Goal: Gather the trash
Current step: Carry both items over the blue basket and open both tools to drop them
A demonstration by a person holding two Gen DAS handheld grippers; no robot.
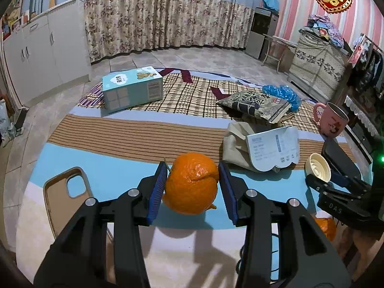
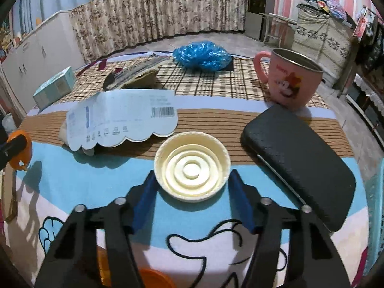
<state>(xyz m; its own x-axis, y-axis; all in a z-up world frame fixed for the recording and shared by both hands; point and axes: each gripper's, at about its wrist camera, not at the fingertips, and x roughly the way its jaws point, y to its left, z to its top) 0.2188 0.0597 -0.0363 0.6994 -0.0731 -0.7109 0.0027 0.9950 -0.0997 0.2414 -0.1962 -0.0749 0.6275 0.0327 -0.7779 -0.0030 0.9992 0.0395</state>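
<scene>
In the left wrist view my left gripper (image 1: 192,170) is shut on an orange (image 1: 190,184) with a split in its skin, and both blue pads press its sides. It hangs a little above the cartoon tablecloth (image 1: 108,168), casting a shadow below. In the right wrist view my right gripper (image 2: 192,177) is shut on a cream round lid (image 2: 192,168), hollow side facing the camera, a pad at each edge. The left view shows that lid (image 1: 318,166) tilted up at the right gripper's (image 1: 312,180) tip. The orange (image 2: 21,153) also shows at the right view's far left.
On the table lie a white label card (image 2: 122,120) over beige paper, a snack bag (image 1: 254,104), a crumpled blue plastic bag (image 2: 204,56), a pink mug (image 2: 292,81), a black case (image 2: 302,165), a teal box (image 1: 132,90) and a tan phone case (image 1: 64,192). Something orange (image 2: 153,278) sits below the front edge.
</scene>
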